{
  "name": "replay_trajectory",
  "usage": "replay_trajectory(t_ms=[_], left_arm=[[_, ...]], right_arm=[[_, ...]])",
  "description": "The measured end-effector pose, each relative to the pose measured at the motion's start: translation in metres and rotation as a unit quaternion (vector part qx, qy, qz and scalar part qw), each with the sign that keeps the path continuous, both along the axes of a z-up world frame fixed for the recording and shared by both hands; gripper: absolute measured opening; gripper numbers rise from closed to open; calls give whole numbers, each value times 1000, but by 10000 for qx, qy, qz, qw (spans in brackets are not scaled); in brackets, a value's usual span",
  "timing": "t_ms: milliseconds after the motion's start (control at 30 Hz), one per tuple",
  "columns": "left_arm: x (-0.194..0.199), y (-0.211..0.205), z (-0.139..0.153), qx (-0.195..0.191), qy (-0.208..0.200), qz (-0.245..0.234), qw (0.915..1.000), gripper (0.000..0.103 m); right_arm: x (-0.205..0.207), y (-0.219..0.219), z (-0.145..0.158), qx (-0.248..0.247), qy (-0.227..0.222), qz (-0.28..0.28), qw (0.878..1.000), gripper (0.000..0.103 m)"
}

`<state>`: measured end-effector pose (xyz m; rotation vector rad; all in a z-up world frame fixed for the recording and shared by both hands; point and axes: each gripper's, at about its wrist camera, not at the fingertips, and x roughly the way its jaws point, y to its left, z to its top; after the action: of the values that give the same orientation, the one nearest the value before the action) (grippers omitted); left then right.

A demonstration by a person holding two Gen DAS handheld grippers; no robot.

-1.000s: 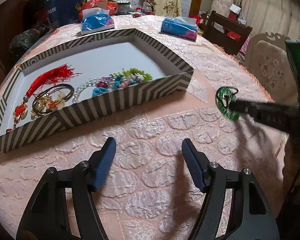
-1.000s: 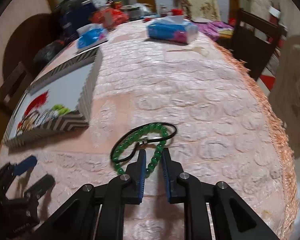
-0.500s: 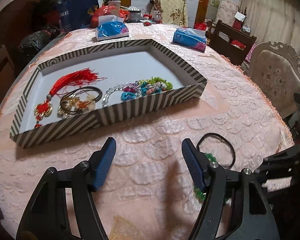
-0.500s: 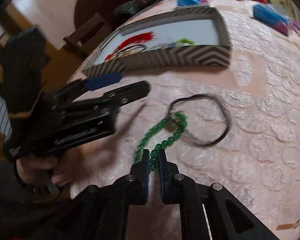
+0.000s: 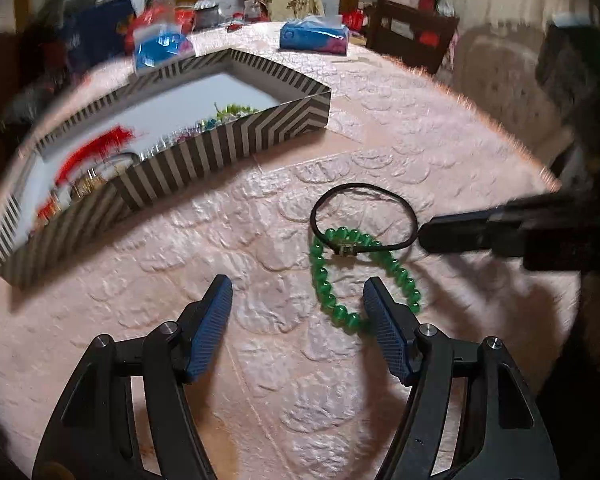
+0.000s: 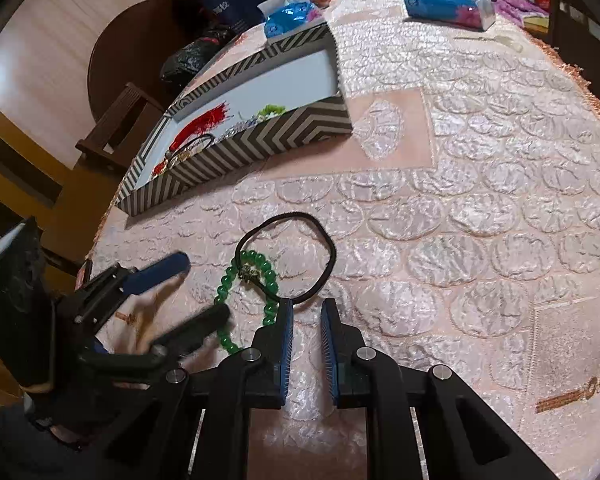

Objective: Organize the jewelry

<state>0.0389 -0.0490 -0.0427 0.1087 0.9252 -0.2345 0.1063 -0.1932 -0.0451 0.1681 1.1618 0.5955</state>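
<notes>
Left fingers [image 5: 298,322] wide, empty, right fingers [image 6: 306,332] opening, empty, green bracelet [image 5: 328,300] between, striped box [image 5: 220,148] beyond

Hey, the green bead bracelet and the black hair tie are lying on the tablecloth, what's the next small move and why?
Probably close the left hand-held gripper on the bracelet. Its jaws stand open, with one finger already at the bead loop. The right hand-held gripper is opening with nothing between its pads, just short of the hair tie. Both pieces lie outside the striped box, where the other jewelry sits.
</notes>
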Motion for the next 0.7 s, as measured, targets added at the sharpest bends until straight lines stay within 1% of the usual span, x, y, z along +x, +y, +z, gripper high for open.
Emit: replay_trajectory(t_ms=[67,100,167,200,267,300,333,400,467,533,567,667,700], left_arm=[[1,6,0,-20,74,102,9999,69],[1,11,0,91,77,201,9997,69],[-1,27,0,120,96,350,9993,69],[-1,33,-1,96,129,377,9992,70],[-4,47,0,244,125,547,9981,70],[-5,50,-1,267,118,575,9979,70],[-6,57,-1,260,120,618,9977,70],[-6,69,-2,245,119,726,9970,70],[-7,78,-2,249,108,840,9961,70],[-6,87,-3,122,148,934,9954,70],[-7,90,-4,53,163,933,9955,70],[-10,89,-4,63,86,902,9959,71],[-11,90,-4,36,84,914,9958,71]], right_arm=[[-1,-6,3,49,-38,-34,10000,13],[-2,-9,5,63,-72,-41,9999,13],[-2,-12,10,124,-201,-69,9997,13],[-3,-13,15,136,-371,-90,9992,13],[-4,-12,26,133,-744,-109,9971,13],[-1,-10,29,129,-839,-101,9963,13],[2,-5,31,46,-942,-58,9955,13],[9,7,26,-179,-951,101,9953,13],[14,23,15,-628,-905,320,9934,13],[14,35,7,-914,-891,529,9904,13],[10,39,9,-911,-989,595,9891,13],[0,46,19,-482,-1222,818,9879,13],[-2,50,19,-477,-1262,903,9867,14]])
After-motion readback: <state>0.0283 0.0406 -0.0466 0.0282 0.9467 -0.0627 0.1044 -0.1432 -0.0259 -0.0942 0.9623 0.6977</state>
